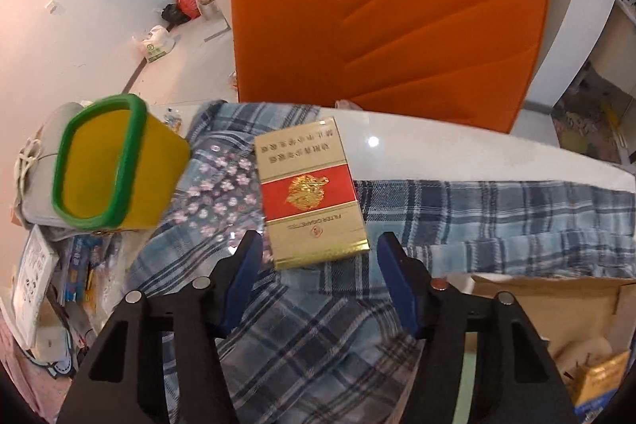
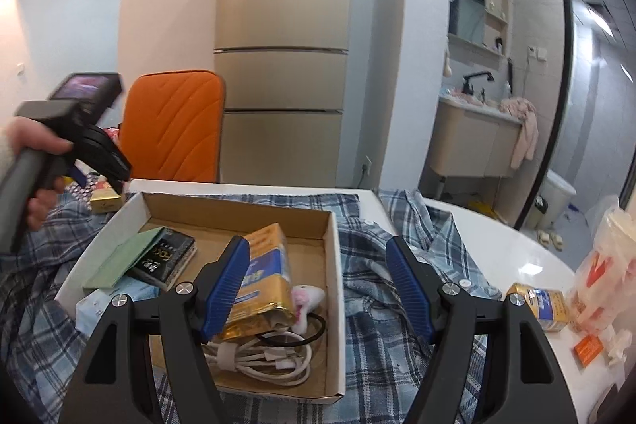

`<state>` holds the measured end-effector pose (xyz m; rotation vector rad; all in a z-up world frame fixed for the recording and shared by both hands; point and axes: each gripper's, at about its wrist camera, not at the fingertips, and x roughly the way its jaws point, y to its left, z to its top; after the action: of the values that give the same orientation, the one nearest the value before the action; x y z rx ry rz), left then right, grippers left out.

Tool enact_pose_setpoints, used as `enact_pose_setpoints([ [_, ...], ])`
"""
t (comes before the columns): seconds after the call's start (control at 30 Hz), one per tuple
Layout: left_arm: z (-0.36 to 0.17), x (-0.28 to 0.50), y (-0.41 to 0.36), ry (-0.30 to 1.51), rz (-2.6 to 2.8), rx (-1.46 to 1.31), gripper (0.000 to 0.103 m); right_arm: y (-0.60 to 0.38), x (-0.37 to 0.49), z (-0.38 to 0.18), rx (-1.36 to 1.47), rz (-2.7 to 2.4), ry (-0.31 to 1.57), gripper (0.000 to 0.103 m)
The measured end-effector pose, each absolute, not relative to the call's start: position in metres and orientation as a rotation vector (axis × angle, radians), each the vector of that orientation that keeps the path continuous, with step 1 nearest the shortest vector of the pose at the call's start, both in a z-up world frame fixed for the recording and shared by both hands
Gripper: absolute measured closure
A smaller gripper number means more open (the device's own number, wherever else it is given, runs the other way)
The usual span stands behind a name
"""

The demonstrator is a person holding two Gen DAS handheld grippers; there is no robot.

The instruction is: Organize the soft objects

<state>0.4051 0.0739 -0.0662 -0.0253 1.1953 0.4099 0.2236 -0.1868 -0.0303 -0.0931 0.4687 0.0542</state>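
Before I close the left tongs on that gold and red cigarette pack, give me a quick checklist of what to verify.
1. Gold and red cigarette pack lined up between left tongs: ok.
2. Pads touching the pack: not ok, gaps on both sides.
3. Pack lying flat on blue plaid shirt: ok.
4. Yellow cup with green rim clear of the pack: ok.
5. Right tongs empty: ok.
6. Room in cardboard box: ok.

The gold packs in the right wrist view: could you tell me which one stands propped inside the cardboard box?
The gold-and-blue pack leaning behind the right gripper's left finger; the other lies outside.
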Motion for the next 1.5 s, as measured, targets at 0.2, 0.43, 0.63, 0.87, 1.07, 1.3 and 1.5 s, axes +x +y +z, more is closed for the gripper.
enact_pose_setpoints([
  [0.2,-0.074,0.414,0.084,1.186,0.419,-0.075,0.044,-0.172,0.218,-0.032,-0.137,0.097,0.46,0.03],
  [0.43,-0.07,0.403,0.08,1.147,0.413,-0.085,0.047,-0.164,0.215,-0.034,-0.191,0.093,0.442,0.03],
  [0.63,-0.046,0.373,0.065,1.085,0.361,-0.07,0.047,-0.165,0.218,-0.037,-0.19,0.093,0.452,0.03],
  [0.87,-0.024,0.323,0.041,1.027,0.26,-0.023,0.047,-0.17,0.221,-0.037,-0.167,0.109,0.474,0.03],
  [1.07,-0.006,0.281,0.011,0.981,0.153,0.023,0.047,-0.177,0.223,-0.037,-0.134,0.121,0.49,0.03],
  [1.3,-0.006,0.247,-0.014,0.938,0.033,0.019,0.047,-0.185,0.223,-0.037,-0.098,0.111,0.495,0.03],
  [1.5,-0.02,0.242,-0.027,0.914,-0.054,0.023,0.047,-0.19,0.222,-0.034,-0.072,0.123,0.485,0.03],
])
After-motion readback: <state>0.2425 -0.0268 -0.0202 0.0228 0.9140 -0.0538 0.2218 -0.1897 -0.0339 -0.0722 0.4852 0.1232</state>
